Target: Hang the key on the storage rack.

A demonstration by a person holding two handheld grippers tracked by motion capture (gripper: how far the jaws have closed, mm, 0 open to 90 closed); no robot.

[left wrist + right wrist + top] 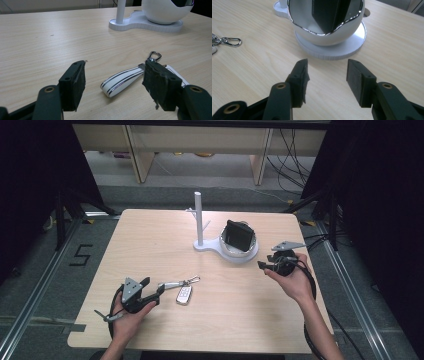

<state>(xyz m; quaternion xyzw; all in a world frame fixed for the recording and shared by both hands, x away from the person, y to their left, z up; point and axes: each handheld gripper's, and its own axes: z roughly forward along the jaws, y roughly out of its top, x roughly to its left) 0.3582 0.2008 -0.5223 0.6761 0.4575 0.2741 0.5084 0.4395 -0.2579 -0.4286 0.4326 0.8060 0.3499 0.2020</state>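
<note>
A white key fob (pixel 184 294) with a white strap (pixel 172 284) and a metal clasp (pixel 194 280) lies on the wooden table (pixel 150 245). My left gripper (pixel 154 289) is open, low over the table. In the left gripper view the strap (pixel 122 80) lies between the spread jaws of my left gripper (pixel 113 80), and the pads are not pressing on it. My right gripper (pixel 265 262) is open and empty. It points at the white bowl (pixel 324 35) of a stand, in which a black flat object (pixel 329 15) leans upright.
The white stand (pixel 210 247) carries an upright post (pixel 198 215) with short pegs, left of the bowl (pixel 240 254). The clasp (pixel 230 41) appears at the left edge of the right gripper view. Bare tabletop lies at the left and front. Cables trail from both grippers.
</note>
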